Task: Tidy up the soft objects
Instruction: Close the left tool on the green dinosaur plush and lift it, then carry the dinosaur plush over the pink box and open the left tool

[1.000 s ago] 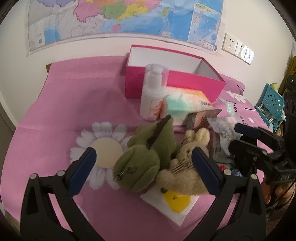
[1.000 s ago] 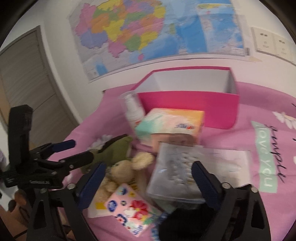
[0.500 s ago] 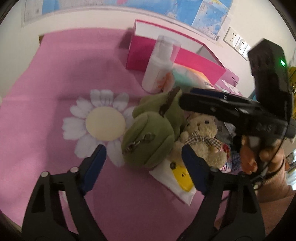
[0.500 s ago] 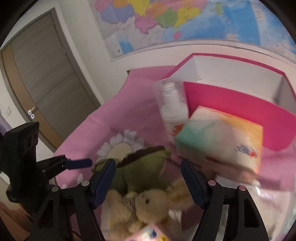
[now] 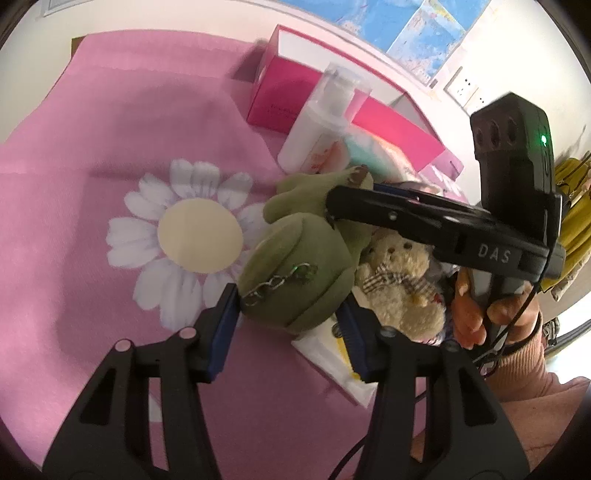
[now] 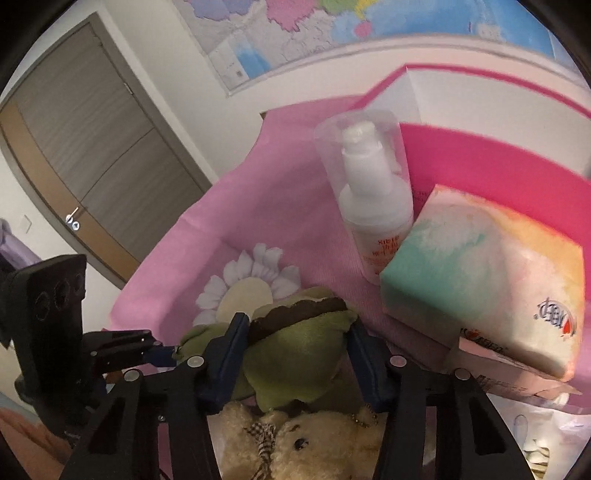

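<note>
Both claws have just been closing on the green plush toy lying on the pink cloth. The left gripper pinches its near rounded end; the right gripper clamps its far end. A beige teddy bear lies just beside it, right.

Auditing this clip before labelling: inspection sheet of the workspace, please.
Surface: pink flower-print cloth.
Job's things: green plush toy against beige teddy bear; open pink box behind.
Clutter: pump bottle, tissue pack, flat packet under the toys.
Tools: left tool and right tool have just been closing; both press on the green plush toy.
Cables: thin black cable by the hand holding the right tool.
Surroundings: wall map, door, wall sockets.
</note>
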Available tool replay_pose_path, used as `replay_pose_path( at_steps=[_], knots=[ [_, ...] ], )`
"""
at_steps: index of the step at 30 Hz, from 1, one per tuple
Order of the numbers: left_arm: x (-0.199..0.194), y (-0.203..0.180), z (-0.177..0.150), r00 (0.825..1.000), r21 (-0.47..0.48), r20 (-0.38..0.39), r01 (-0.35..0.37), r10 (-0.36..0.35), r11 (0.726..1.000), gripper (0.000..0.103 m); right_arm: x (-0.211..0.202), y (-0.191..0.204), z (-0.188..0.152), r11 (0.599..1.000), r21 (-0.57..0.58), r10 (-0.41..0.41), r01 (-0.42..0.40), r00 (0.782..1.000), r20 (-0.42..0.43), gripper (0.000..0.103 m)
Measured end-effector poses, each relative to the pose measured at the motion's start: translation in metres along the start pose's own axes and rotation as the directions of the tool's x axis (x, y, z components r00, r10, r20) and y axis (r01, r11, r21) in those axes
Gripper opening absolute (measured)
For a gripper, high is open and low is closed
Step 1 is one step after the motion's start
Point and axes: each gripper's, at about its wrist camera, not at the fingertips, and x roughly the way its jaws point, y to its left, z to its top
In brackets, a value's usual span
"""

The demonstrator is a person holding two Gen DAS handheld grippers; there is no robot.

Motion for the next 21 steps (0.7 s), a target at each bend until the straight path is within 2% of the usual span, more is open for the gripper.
replay_pose_path(
  at_steps=[6,10,13,17,21],
  knots=[
    [-0.028,-0.012,0.021,0.995,0.062,0.095,-0.001,-0.005,0.998,0.055,-0.03,0.009,0.003,1.0,-0.012,0.013,-0.012,0.995,0.102,0.052],
    [-0.049,-0.03,0.045,0.984,0.138,0.177,-0.018,-0.006,0.99,0.056,-0.057,0.014,0.01,1.0,-0.011,0.006,-0.004,0.984,0.178,0.052],
    [-0.062,-0.044,0.071,0.973,0.197,0.231,-0.018,-0.029,0.98,0.056,-0.08,0.016,0.02,1.0,-0.01,0.001,0.001,0.97,0.242,0.052],
    [-0.071,-0.068,0.111,0.953,0.283,0.299,-0.046,-0.043,0.958,0.057,-0.113,0.012,0.041,1.0,-0.005,-0.011,0.013,0.94,0.34,0.052],
    [-0.06,-0.082,0.15,0.95,0.333,0.309,-0.07,-0.038,0.94,0.057,-0.124,-0.006,0.066,0.999,0.017,-0.034,0.029,0.916,0.399,0.052]
  ],
)
